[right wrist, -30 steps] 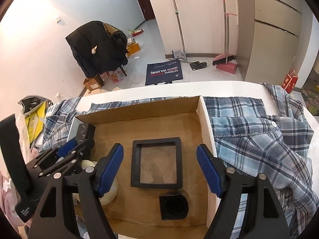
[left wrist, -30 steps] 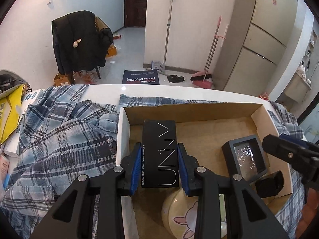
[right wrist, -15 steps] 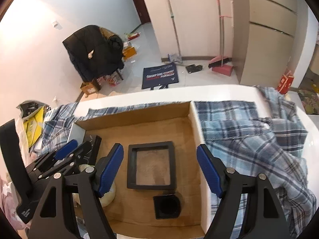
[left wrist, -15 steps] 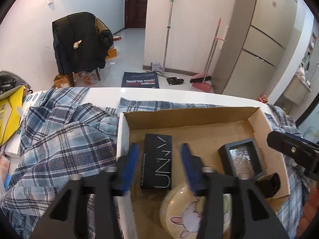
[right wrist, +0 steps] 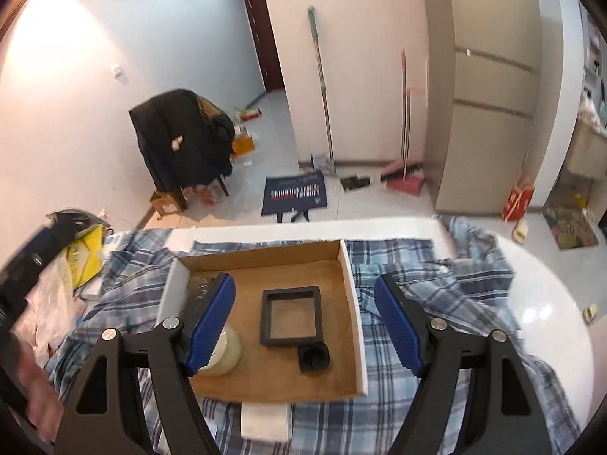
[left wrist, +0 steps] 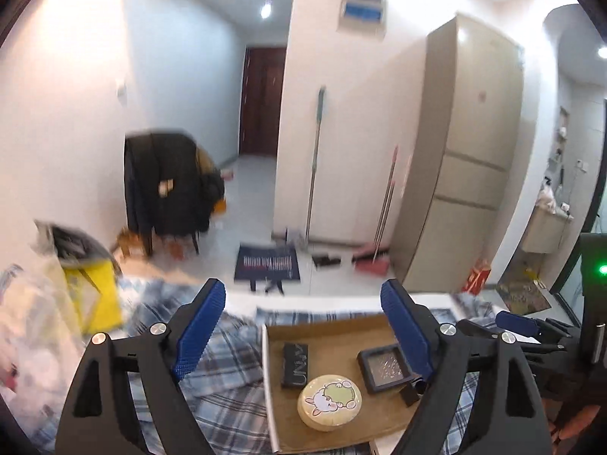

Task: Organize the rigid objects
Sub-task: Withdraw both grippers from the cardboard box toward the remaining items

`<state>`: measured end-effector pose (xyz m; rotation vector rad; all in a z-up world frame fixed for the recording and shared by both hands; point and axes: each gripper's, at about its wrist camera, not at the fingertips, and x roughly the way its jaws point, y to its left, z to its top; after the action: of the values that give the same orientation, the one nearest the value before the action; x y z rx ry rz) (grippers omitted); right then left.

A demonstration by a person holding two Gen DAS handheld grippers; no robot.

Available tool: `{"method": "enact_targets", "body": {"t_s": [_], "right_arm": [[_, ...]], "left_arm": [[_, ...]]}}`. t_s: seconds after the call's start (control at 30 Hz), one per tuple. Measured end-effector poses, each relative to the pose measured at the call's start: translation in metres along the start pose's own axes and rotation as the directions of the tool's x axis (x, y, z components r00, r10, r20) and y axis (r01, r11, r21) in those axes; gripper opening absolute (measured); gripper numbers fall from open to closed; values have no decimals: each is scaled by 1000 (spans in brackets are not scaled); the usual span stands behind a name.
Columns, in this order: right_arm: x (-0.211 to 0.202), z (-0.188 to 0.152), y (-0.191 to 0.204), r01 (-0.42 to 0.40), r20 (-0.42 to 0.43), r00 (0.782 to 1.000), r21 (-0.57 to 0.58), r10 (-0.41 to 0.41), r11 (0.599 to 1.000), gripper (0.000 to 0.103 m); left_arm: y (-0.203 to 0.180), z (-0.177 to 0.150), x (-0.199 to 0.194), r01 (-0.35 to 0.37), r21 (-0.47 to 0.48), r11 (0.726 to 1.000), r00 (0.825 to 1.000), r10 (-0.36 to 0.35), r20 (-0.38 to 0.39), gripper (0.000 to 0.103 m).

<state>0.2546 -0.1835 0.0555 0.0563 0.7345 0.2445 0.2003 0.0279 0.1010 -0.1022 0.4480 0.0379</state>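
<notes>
A shallow cardboard box (left wrist: 322, 330) (right wrist: 265, 254) lies on a plaid cloth. In it are a long black box (left wrist: 295, 364), a round cream tin with a rabbit picture (left wrist: 329, 402) (right wrist: 227, 352), a square black frame case (left wrist: 384, 368) (right wrist: 291, 316) and a small black cube (left wrist: 409, 394) (right wrist: 313, 357). My left gripper (left wrist: 303, 330) is open and empty, raised high above the box. My right gripper (right wrist: 305, 322) is open and empty, held above the box; it also shows in the left wrist view (left wrist: 519, 326).
A blue plaid cloth (right wrist: 425, 288) covers the white table (right wrist: 546, 303). A yellow bag (left wrist: 89, 288) and plastic clutter lie at the left. A white paper (right wrist: 265, 421) sticks out under the box's near edge. A chair with a black coat (right wrist: 182, 140) stands beyond the table.
My left gripper opened, let go of the long black box in the cardboard box, and pulled up and back. My right gripper also rose and drew back, staying open.
</notes>
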Motion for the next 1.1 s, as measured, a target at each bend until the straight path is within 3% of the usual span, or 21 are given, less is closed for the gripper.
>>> {"method": "enact_targets", "body": {"t_s": [0.07,0.13,0.3,0.43,0.53,0.6,0.7,0.97,1.1], "right_arm": [[-26,-6,3,-7,37,999,-13,8,1000,75],[-51,-11,6,-1,75,997,-36,4,999,75],[-106,-31,7,12,151,989,-59,-3,998,75],[-131,-49,6,28,174,985,-63,-16,998,75],[-138,-68,2,20,163,987,-51,-11,998,75],[-139,-82,2,6,148,989,-48,1,999,75],[-132,-97,3,-5,108,994,-50,10,999,75],[-114,-132,7,-37,26,999,-48,38,998,75],[-106,-143,8,-35,7,999,-38,36,999,75]], "left_arm": [[0,-1,-31,11,29,1000,998,-13,56,91],[0,-5,-55,24,44,999,995,-28,100,103],[1,-20,-106,33,34,999,983,-39,180,103],[1,-34,-131,61,28,998,984,-65,166,103],[-2,-48,-143,12,62,998,991,-20,132,103],[-5,-55,-142,-21,71,997,996,15,89,103],[-7,-67,-140,31,84,996,999,-34,35,103],[-11,-117,-141,43,59,997,999,-43,-2,103],[-20,-136,-120,40,105,994,999,-37,-31,103]]}}
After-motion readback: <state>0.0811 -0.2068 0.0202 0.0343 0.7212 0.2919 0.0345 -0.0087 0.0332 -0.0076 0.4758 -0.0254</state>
